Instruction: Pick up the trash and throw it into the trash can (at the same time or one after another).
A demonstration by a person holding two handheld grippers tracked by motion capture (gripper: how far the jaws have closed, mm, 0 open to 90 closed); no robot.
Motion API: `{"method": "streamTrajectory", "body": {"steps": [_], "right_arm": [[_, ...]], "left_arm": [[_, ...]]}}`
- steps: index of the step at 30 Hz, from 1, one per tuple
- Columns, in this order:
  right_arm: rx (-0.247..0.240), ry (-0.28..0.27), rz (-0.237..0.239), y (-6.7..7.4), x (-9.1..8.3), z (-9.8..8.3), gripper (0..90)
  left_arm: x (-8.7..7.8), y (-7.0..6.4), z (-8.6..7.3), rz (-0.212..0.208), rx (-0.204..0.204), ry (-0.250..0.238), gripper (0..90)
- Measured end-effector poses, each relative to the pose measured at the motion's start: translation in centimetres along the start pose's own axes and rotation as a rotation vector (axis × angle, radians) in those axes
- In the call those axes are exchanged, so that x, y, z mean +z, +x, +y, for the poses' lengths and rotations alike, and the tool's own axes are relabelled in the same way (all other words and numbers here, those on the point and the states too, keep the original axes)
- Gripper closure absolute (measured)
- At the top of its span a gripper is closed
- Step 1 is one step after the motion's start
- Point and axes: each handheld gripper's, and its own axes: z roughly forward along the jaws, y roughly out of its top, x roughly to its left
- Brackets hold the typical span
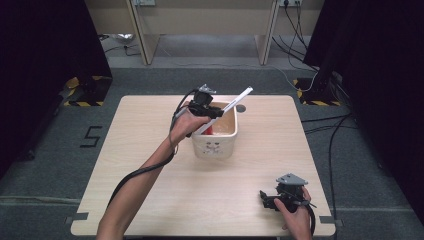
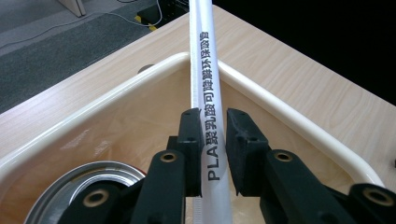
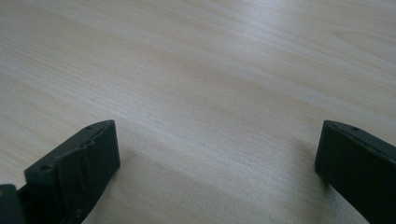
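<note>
A long white paper-wrapped straw point(image 2: 205, 56) with black print leans out of a cream bin point(image 1: 215, 147), resting on the bin's far corner rim point(image 2: 154, 70). My left gripper point(image 1: 215, 112) hovers over the bin with the straw point(image 1: 235, 100) between its jaws. In the left gripper view my left gripper point(image 2: 214, 114) has one pad against the straw and a thin gap at the other, so the jaws stand slightly open. A red can point(image 1: 207, 130) with a silver top point(image 2: 88, 182) stands inside the bin. My right gripper point(image 1: 266, 198) rests open near the table's front right, with nothing between its jaws point(image 3: 217, 133).
The light wooden table point(image 1: 150, 165) stands on grey carpet. A cable trails from the left gripper along the forearm point(image 1: 145, 170). A small dark hole point(image 1: 241, 107) sits in the tabletop behind the bin. Desk legs and floor cables lie beyond the far edge.
</note>
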Motion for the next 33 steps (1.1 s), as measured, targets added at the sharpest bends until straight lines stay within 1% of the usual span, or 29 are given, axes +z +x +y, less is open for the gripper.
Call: {"method": "streamTrajectory", "body": {"steps": [4,10,12,16,19,22,24,27,30,33], "right_arm": [[0.0,0.0,0.0,0.0,0.0,0.0,0.2],[0.0,0.0,0.0,0.0,0.0,0.0,0.2],[0.001,0.0,0.0,0.0,0.0,0.0,0.2],[-0.001,0.0,0.0,0.0,0.0,0.0,0.2],[-0.002,-0.001,0.0,0.0,0.0,0.0,0.2],[-0.001,0.0,0.0,0.0,0.0,0.0,0.2],[-0.001,0.0,0.0,0.0,0.0,0.0,0.2],[0.003,0.001,0.001,0.0,0.0,0.0,0.2],[0.001,0.001,0.001,0.0,0.0,0.0,0.2],[0.001,-0.002,0.001,0.0,0.0,0.0,0.2]], "left_arm": [[-0.2,0.0,0.0,0.009,0.013,0.006,72.1],[-0.4,-0.3,0.2,0.013,0.023,0.004,74.6],[-0.3,-0.3,0.1,0.025,0.032,0.013,75.1],[-0.3,-0.3,0.0,0.022,0.023,0.008,73.8],[-0.8,-0.3,0.1,0.018,0.021,0.002,68.8],[-1.5,-0.5,0.3,0.013,0.017,-0.007,61.4],[-2.0,-0.7,0.4,0.005,0.018,-0.007,53.2],[-2.8,-0.9,0.4,-0.001,0.006,-0.012,45.9],[-3.7,-1.0,0.3,-0.013,-0.001,-0.027,41.4],[-4.6,-0.9,-0.1,-0.026,-0.006,-0.033,39.0]]}}
